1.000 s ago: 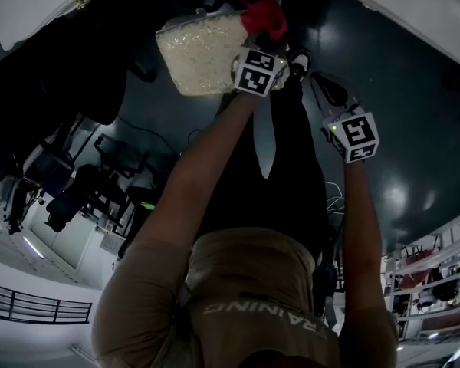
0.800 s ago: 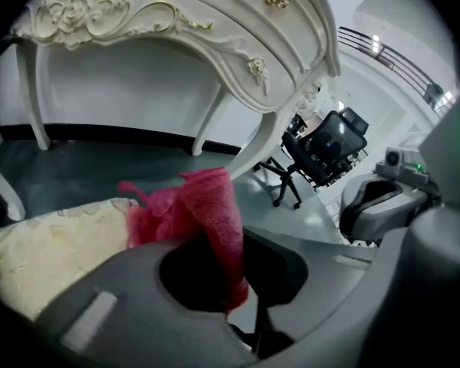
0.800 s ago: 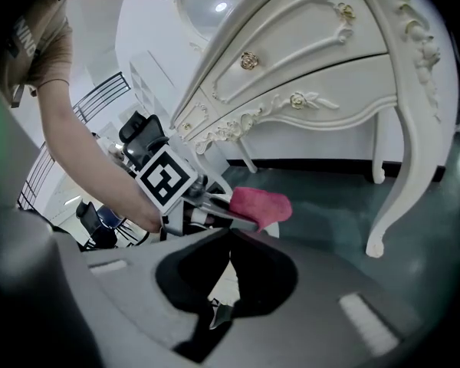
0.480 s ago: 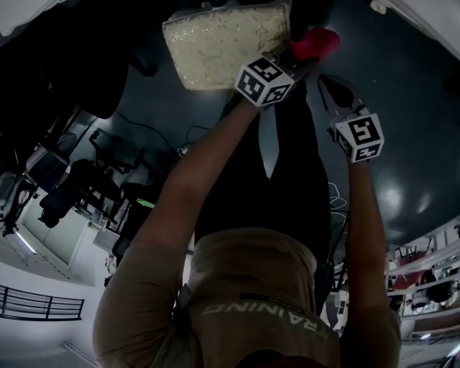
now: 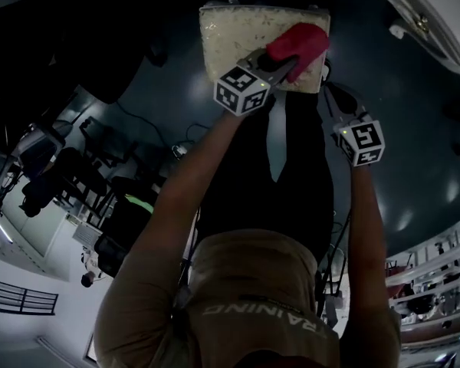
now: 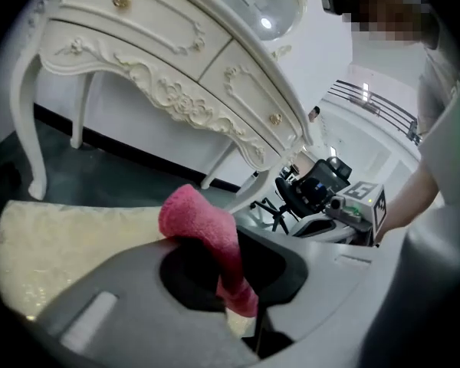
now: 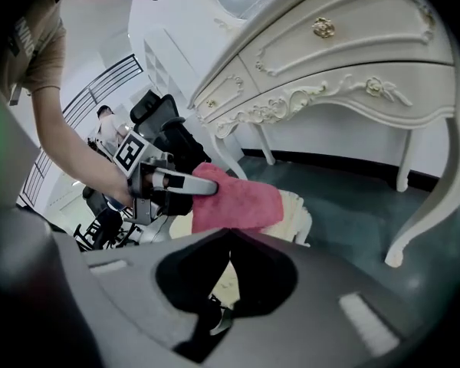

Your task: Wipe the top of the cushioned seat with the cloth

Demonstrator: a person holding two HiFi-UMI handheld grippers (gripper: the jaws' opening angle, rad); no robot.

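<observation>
Judging progress from the head view first: the cushioned seat point(image 5: 241, 37) lies on the dark floor, and the red cloth point(image 5: 299, 43) rests on its top near the right edge. The left gripper point(image 5: 285, 62) reaches over that end, so the wipe looks under way. No mark on the fabric shows which parts are already wiped, so what remains cannot be told. The right gripper point(image 5: 329, 92) hangs off the seat's right side, apart from it.

In the left gripper view, the jaws of the left gripper point(image 6: 230, 278) pinch one fold of the cloth point(image 6: 202, 225). The bulk of the cloth bunches above the seat point(image 6: 69, 240), which fills the lower left.

In the right gripper view, the jaws of the right gripper point(image 7: 228, 236) are pressed together with nothing between them. Beyond them the cloth point(image 7: 238, 199) covers a corner of the seat point(image 7: 294, 205).

Counted: one seat, one cloth, two grippers, and one white dressing table point(image 7: 330, 60) behind them.
</observation>
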